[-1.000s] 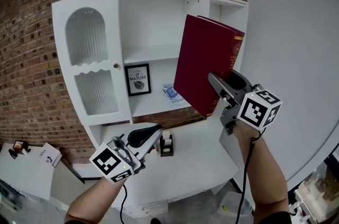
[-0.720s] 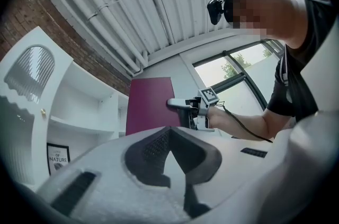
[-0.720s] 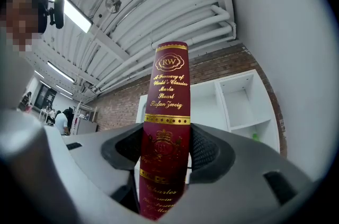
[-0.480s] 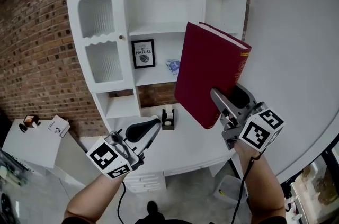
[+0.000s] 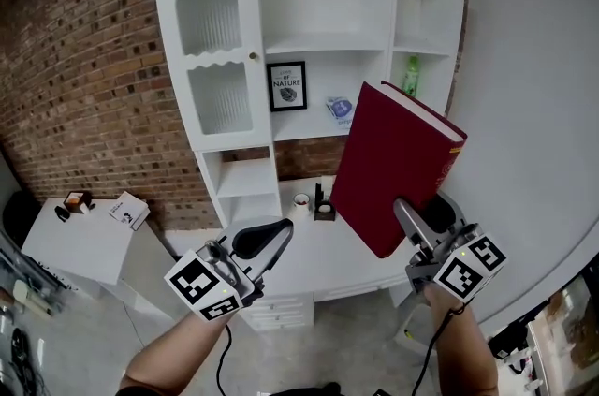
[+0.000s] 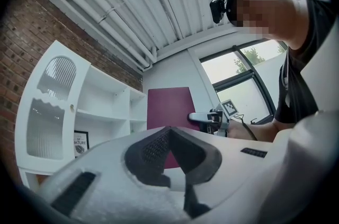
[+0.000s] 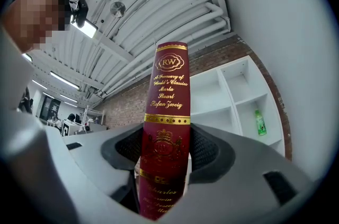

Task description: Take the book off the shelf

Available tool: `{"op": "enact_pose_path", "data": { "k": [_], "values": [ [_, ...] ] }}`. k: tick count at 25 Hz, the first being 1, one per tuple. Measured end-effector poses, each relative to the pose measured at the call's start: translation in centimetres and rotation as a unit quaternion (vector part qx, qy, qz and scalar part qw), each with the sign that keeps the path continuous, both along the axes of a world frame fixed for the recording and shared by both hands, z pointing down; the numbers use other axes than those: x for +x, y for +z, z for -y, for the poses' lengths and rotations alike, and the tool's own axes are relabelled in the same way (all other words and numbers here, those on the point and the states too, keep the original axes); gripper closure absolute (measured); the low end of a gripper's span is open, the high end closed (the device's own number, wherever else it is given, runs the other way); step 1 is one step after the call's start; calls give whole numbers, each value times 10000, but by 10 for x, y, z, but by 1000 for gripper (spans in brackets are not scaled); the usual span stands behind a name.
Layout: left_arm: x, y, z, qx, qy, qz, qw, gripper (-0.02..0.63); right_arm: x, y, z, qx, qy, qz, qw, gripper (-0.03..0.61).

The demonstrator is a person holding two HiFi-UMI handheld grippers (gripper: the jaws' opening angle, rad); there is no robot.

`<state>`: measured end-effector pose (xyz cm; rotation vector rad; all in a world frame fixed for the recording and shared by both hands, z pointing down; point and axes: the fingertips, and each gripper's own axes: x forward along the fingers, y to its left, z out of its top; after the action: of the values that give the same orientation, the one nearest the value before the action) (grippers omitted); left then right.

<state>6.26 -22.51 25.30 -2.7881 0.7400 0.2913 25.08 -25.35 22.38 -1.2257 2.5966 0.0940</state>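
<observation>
Here the right gripper point(image 5: 406, 216) squeezes the red book point(image 5: 393, 165) by its spine, low down, so it stands up and does not slip. The book is out in the air, away from the white shelf point(image 5: 328, 43). The left gripper point(image 5: 273, 240) is closed and empty.

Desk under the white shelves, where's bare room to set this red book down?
The desk front is bare, between the left tool and the book held in the right tool. The top middle shelf is bare too. Crowded: the desk's back edge with the small holders, and the shelf with the framed print.
</observation>
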Motion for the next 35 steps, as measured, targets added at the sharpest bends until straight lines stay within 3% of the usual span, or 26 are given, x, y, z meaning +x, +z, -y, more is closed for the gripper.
{"op": "enact_pose_path", "data": {
  "k": [8, 16, 23, 27, 35],
  "values": [
    [-45, 22, -24, -221, 125, 29, 9997, 606, -47, 19, -38, 99, 104, -70, 9999, 341],
    [-88, 34, -79, -259, 655, -113, 9975, 606, -93, 51, -94, 58, 396, 20, 9992, 341],
    [-111, 68, -110, -641, 937, -196, 9933, 606, -136, 95, -146, -94, 445, 26, 9990, 341],
    [-108, 83, -126, -911, 948, -440, 9903, 606, -154, 129, -173, -288, 382, -43, 9988, 341],
    [-60, 110, -191, -869, 786, -293, 9927, 606, -151, 156, -240, -350, 145, -60, 9993, 341]
  ]
}}
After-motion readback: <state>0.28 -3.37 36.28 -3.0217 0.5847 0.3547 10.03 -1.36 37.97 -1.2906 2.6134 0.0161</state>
